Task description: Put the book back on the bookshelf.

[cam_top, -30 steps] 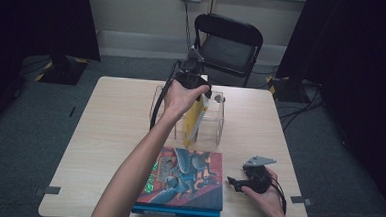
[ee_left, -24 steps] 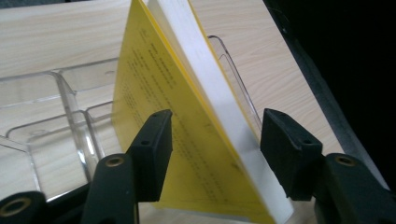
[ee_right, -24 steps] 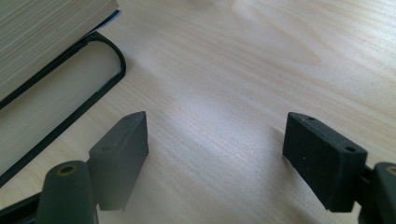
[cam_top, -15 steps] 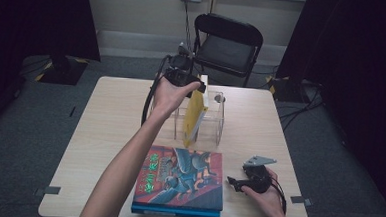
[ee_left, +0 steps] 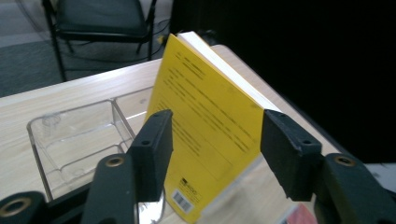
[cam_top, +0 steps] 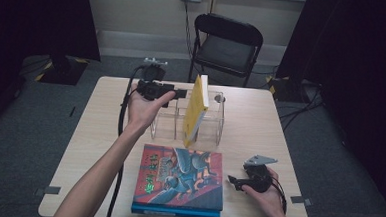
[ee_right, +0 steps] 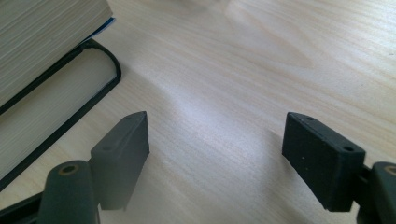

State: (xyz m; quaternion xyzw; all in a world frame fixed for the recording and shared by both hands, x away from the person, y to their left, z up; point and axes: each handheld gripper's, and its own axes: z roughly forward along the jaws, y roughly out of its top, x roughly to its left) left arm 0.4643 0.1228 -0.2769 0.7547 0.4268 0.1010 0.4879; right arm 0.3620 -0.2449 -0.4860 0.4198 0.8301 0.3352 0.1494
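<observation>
Released since the earlier frame, the thin yellow paperback book (cam_top: 197,108) leans upright in the clear plastic divider rack (cam_top: 215,120); the left gripper (cam_top: 180,94), at nine o'clock, jaws just closing on nothing. Right gripper (cam_top: 231,180) open, empty.

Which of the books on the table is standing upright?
The yellow book stands upright in the clear plastic holder. The other books lie flat in a stack at the table's near edge.

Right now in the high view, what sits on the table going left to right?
Left gripper in the raised hand → upright yellow paperback book in the clear plastic rack → right gripper resting near the table's front right corner.
</observation>
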